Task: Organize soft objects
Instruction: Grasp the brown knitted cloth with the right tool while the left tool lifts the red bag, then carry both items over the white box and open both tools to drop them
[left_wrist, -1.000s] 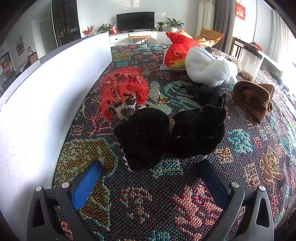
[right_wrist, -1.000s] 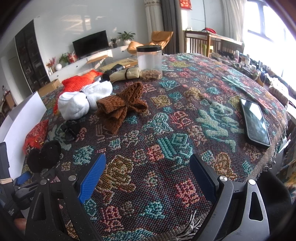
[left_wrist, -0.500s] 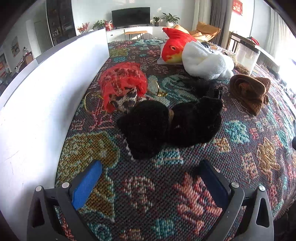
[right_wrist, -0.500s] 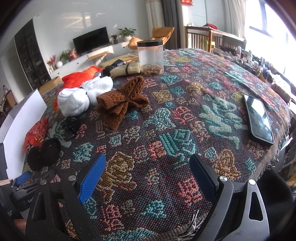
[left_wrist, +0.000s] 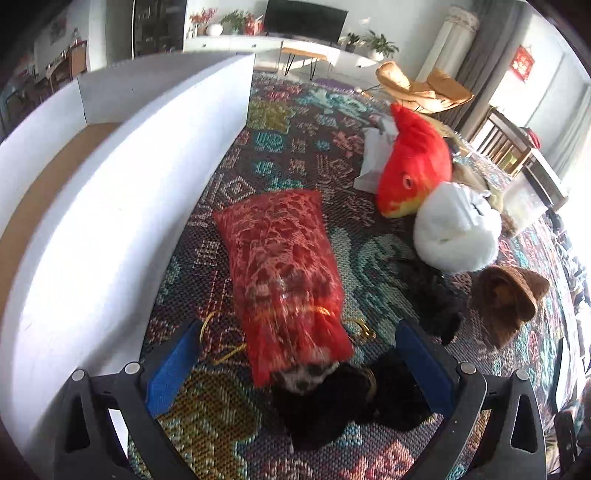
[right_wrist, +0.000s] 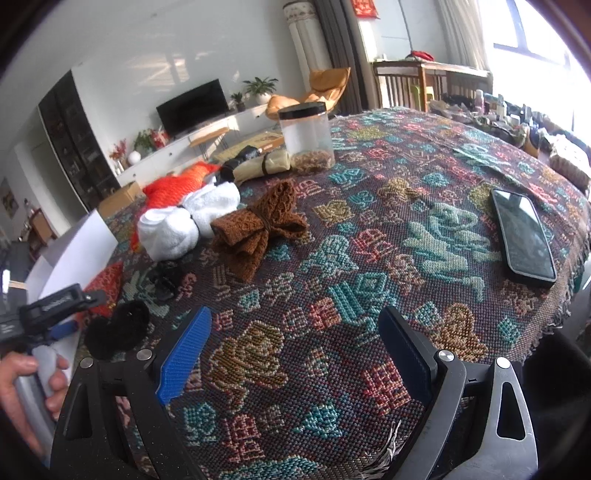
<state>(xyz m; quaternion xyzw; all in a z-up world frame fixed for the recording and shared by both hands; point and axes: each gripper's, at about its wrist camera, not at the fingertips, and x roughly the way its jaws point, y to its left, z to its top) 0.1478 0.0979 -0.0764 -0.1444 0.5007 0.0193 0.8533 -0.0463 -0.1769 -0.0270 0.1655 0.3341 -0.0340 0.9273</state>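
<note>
Left tool (left_wrist: 295, 365) has advanced over the black plush bundle (left_wrist: 332, 402) to the red mesh pouch (left_wrist: 284, 280) beside the white box (left_wrist: 110, 206), jaws spread, just narrowing. Right tool (right_wrist: 295, 354) spread, empty. Approach step; next, pinch the pouch.

The left gripper (left_wrist: 299, 354) points steeply down, its jaws wide apart and just closing a little, the pads pressing on nothing. The right gripper (right_wrist: 295, 350) hangs over the table's near edge, jaws wide apart and empty. A hand (right_wrist: 26, 387) grips the left handle.
</note>
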